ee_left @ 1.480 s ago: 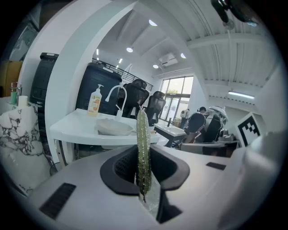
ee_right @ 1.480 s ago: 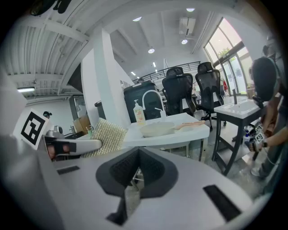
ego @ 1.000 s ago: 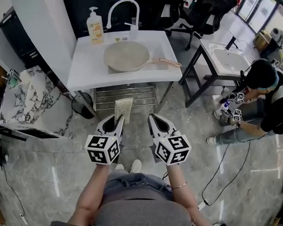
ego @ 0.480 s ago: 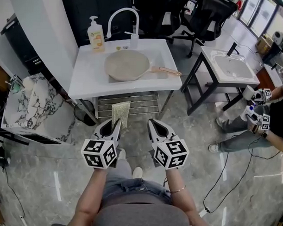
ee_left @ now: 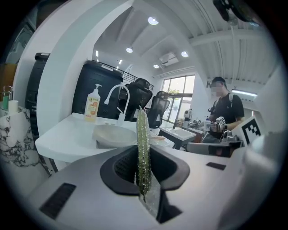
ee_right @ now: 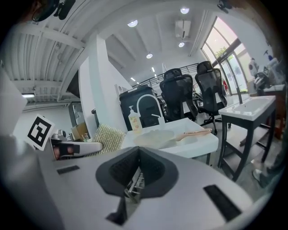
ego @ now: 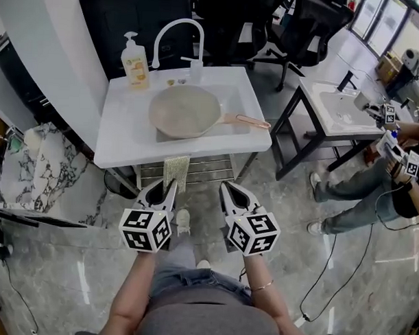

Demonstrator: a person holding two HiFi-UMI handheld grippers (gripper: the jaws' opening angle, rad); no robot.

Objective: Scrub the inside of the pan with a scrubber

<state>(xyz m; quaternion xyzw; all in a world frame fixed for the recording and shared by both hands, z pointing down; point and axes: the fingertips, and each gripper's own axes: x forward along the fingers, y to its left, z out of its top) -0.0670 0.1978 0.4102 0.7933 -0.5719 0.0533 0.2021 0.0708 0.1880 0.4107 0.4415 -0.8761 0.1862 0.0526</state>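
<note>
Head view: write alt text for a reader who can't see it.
A person facing a white sink table holds two grippers: the left gripper clamps a scrubber, the right gripper is empty. A pan rests on the table.

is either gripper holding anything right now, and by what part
The left gripper holds the scrubber, jaws shut on its near end, with the rest sticking out ahead. The right gripper is shut and empty.

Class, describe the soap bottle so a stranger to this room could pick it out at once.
Start at the white sink table. At its back edge, left of the curved white tap, stands the soap bottle. Only it has a pump top and an orange label.
</note>
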